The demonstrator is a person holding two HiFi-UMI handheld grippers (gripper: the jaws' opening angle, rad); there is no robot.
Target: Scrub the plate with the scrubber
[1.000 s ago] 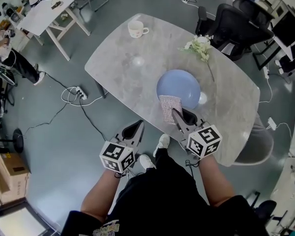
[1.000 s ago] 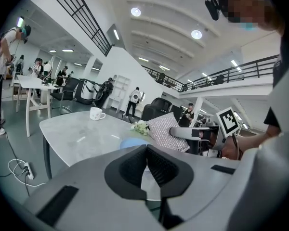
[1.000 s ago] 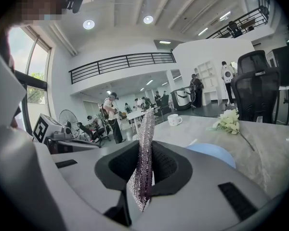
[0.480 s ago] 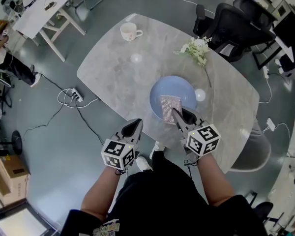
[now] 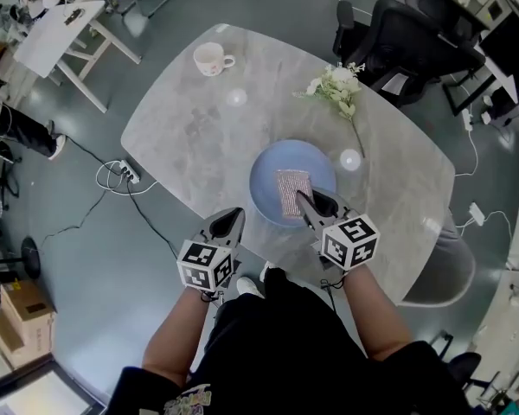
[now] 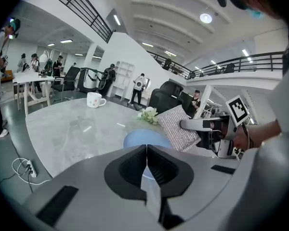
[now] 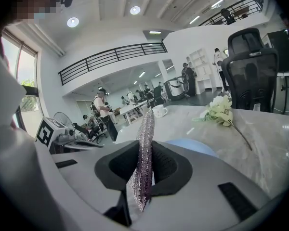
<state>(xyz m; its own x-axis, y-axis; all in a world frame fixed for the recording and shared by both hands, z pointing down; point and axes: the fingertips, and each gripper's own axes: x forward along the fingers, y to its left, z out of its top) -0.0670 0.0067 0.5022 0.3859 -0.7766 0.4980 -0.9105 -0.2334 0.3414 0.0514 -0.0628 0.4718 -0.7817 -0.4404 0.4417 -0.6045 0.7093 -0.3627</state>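
A round blue plate [image 5: 277, 162] lies near the front edge of the grey marble table [image 5: 199, 128]. My right gripper [image 5: 310, 202] is shut on a flat silvery scrubber [image 5: 291, 194], which hangs above the plate's near half. In the right gripper view the scrubber [image 7: 144, 162] stands edge-on between the jaws, with the plate [image 7: 195, 146] showing beyond. My left gripper [image 5: 231, 222] is shut and empty, just at the table's front edge, left of the plate. In the left gripper view the plate [image 6: 142, 139] lies straight ahead and the scrubber [image 6: 179, 129] sits to the right.
A white mug [image 5: 210, 58] stands at the table's far left end. A sprig of white flowers [image 5: 336, 87] lies behind the plate. Black office chairs [image 5: 398, 33] stand beyond the table, and a power strip with cable [image 5: 125, 175] lies on the floor to the left.
Both grippers have moved forward and down toward the table. The scrubber now hangs over the plate's near half instead of its front rim, and the left gripper has reached the table edge.
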